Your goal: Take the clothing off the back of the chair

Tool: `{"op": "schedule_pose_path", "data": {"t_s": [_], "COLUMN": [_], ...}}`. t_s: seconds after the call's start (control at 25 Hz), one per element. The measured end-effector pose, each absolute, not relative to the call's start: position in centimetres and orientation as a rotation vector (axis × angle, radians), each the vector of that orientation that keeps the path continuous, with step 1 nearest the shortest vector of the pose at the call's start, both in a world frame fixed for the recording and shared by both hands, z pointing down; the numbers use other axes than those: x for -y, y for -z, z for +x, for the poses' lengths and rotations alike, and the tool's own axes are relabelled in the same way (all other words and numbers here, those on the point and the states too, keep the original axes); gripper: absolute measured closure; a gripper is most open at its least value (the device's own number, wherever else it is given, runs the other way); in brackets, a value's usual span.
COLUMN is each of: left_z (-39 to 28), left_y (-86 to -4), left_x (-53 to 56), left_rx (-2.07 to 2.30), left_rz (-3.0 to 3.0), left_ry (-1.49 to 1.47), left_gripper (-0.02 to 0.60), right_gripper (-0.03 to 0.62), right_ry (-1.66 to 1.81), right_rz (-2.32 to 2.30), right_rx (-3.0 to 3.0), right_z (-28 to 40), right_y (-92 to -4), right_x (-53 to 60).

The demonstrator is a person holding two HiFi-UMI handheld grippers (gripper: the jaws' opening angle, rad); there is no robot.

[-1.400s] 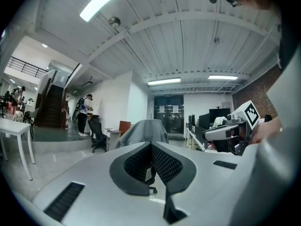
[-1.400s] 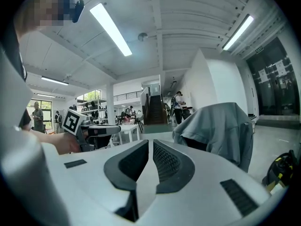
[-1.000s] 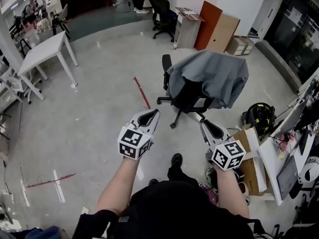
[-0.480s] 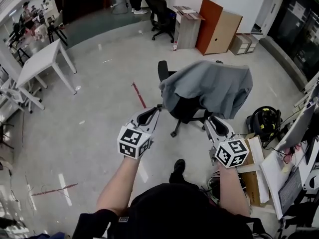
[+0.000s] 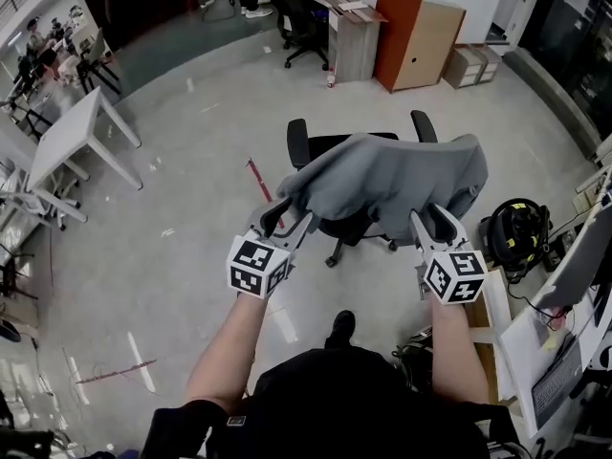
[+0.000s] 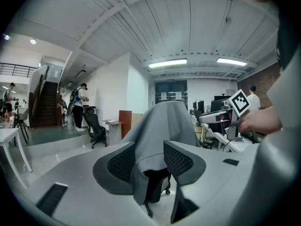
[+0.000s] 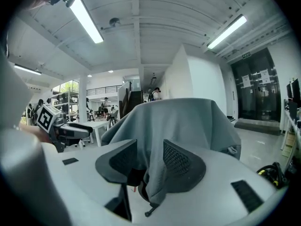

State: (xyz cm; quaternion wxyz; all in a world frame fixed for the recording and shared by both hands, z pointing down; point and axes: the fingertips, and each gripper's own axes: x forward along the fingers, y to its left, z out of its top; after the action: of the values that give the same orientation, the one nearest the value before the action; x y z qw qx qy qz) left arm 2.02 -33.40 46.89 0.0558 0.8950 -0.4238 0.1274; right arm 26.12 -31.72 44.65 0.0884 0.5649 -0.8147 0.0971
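A soft grey garment [image 5: 382, 175] is draped in loose folds over the back of a black wheeled office chair [image 5: 298, 140]. The left gripper [image 5: 287, 216] and right gripper [image 5: 432, 220] are held at its lower corners. Both pairs of jaws, lined with dark mesh-textured pads [image 6: 178, 160], have just been opening and stand apart, with a hanging cloth edge seen between each pair, not pinched

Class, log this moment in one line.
grey garment: draped over chair back | left gripper: jaws just opening, astride its edge, ungripped | right gripper: likewise
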Motion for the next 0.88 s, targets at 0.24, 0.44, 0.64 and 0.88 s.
{"op": "schedule_pose_path", "data": {"t_s": [0.24,0.44,0.64,0.88], "left_z": [3.7,3.6,3.6,3.6], "left_y": [-49.5,-51.5,-52.6,-53.3], "left_x": [37.2,38.9,40.4,42.4], "left_rx": [1.33,1.379,1.353,1.251], "left_rz": [2.66,2.606,2.603,2.64], "left_ry": [-0.524,-0.611,-0.631,-0.655], "left_gripper": [0.344,0.324,0.324,0.324], "right_gripper": [0.358,0.289,0.286,0.344], "right_ry": [-0.325,-0.363,-0.375,-0.375], "right_rz": [1.751,1.763,1.707,1.623], "right_rx": [2.364,2.358,2.4,2.468], "right_z": [30.8,33.1,32.6,30.8], "right_y": [-46.2,-47.0,-47.0,-46.4], "right_x": [35.8,37.8,38.4,38.3]}}
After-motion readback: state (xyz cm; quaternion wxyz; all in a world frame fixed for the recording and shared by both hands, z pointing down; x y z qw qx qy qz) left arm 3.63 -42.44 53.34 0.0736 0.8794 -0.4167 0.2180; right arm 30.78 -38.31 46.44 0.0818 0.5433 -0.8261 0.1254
